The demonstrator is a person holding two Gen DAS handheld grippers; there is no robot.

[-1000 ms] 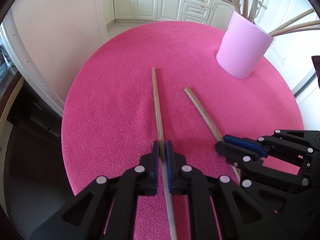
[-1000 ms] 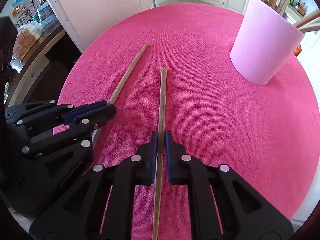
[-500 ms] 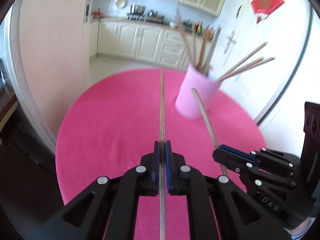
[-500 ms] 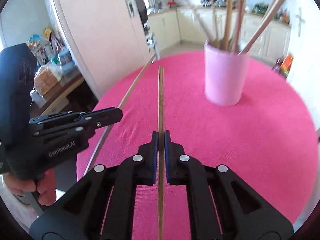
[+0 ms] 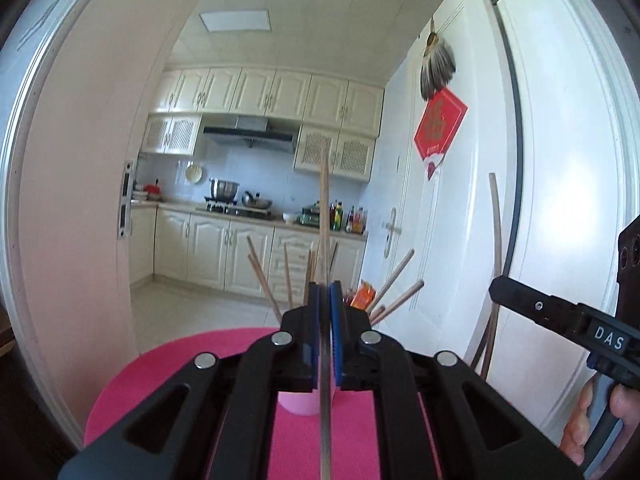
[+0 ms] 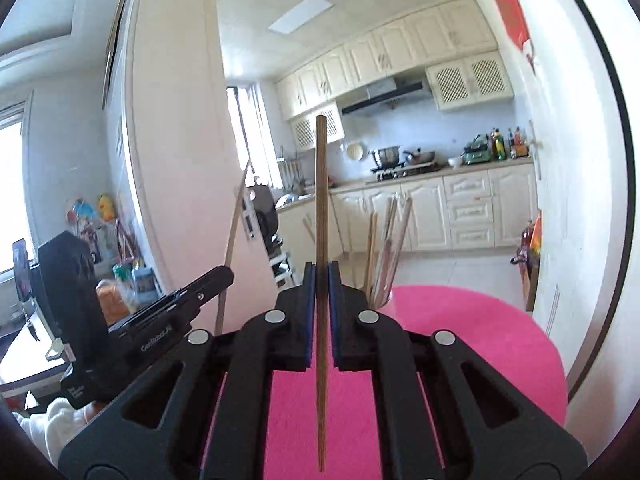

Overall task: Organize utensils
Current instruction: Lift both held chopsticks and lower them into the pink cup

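2 grippers raised, side by side — left gripper (image 5: 325, 300) and right gripper (image 6: 321, 280) each clamped on upright chopstick.

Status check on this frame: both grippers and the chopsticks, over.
Left gripper shut on chopstick. Right gripper shut on its chopstick. Pink cup ahead, nothing blocking.

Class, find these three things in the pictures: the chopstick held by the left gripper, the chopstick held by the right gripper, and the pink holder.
left chopstick (image 5: 324, 216), left wrist view, upper shaft above the fingers.
right chopstick (image 6: 320, 184), right wrist view, upper shaft.
pink holder (image 5: 298, 403), left wrist view, base visible beneath the gripper.
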